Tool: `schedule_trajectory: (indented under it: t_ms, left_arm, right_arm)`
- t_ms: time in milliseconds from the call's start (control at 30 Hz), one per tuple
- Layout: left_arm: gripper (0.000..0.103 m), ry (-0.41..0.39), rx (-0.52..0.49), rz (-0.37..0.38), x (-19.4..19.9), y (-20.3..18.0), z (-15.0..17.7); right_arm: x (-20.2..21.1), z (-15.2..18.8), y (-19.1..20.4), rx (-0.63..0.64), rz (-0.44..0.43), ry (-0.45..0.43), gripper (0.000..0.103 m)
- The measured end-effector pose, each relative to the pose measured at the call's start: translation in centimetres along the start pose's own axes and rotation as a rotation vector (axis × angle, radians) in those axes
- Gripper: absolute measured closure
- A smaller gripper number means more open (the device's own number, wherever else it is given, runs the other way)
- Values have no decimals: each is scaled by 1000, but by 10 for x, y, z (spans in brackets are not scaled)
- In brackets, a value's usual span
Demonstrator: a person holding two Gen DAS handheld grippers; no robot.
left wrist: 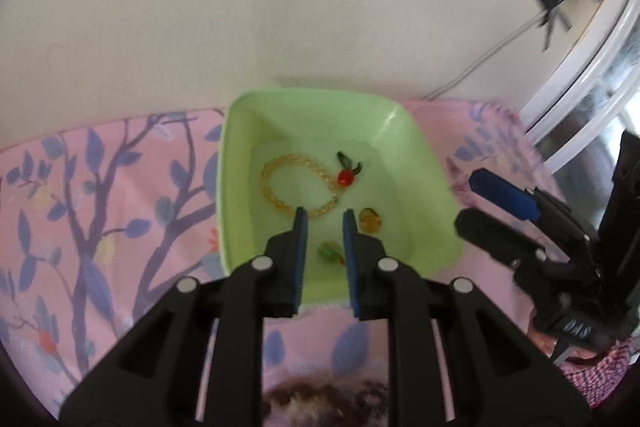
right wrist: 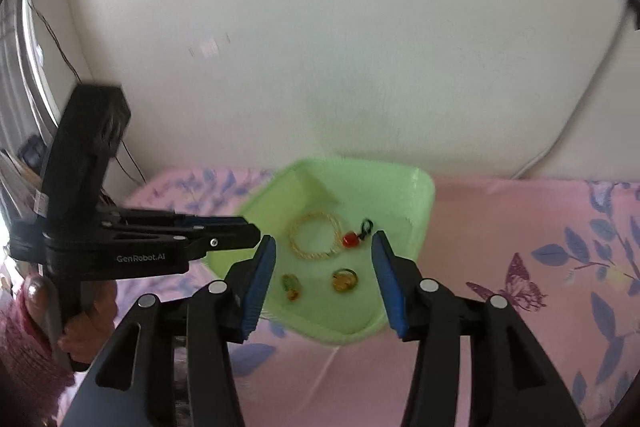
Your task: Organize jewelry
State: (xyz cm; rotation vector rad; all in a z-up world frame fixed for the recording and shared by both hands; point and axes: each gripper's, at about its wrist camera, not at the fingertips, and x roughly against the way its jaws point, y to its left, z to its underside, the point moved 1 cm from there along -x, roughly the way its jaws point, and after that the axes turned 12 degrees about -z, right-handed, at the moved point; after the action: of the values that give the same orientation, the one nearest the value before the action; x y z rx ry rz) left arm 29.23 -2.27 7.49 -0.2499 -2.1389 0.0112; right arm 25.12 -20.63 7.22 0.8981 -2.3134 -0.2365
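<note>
Holding one bracelet and two rings, green tray, both grippers' jaws parted, empty.

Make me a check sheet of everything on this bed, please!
Surface: pink floral cloth, flat under the tray.
Job's things: green tray holds a yellow bead bracelet with a red bead, an amber ring and a green ring.
Clutter: nothing seen.
Grippers: left gripper open, empty, tips over the tray; right gripper open wide, empty, facing the tray.
Cables: white cable runs along the wall; thin dark wire in the corner.
Surroundings: plain cream wall behind; window frame to one side.
</note>
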Motion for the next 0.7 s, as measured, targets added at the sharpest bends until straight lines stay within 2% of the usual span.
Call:
schedule_trajectory:
  t_ms: [133, 200, 267, 367, 433, 500, 600, 700]
  left_arm:
    - [87, -87, 13, 23, 53, 4, 38]
    - [86, -104, 16, 24, 68, 7, 60]
    - [86, -107, 31, 34, 82, 15, 93]
    - [86, -98, 48, 22, 87, 26, 129]
    - [74, -84, 60, 16, 88, 30, 150]
    - [72, -86, 58, -1, 88, 30, 169]
    - [72, -107, -19, -61, 89, 12, 187]
    - [72, -121, -89, -83, 86, -4, 195]
  right_arm:
    - [34, 17, 16, -43, -36, -33, 80]
    - [39, 34, 25, -59, -68, -4, 80]
    - [38, 55, 35, -61, -108, 44, 88]
    - [26, 84, 52, -51, -134, 116, 90]
    - [22, 100, 58, -49, -139, 146, 90]
    - [15, 108, 62, -68, -146, 160, 90]
    - [16, 121, 67, -84, -136, 164, 90]
    - [21, 128, 61, -129, -118, 149, 90]
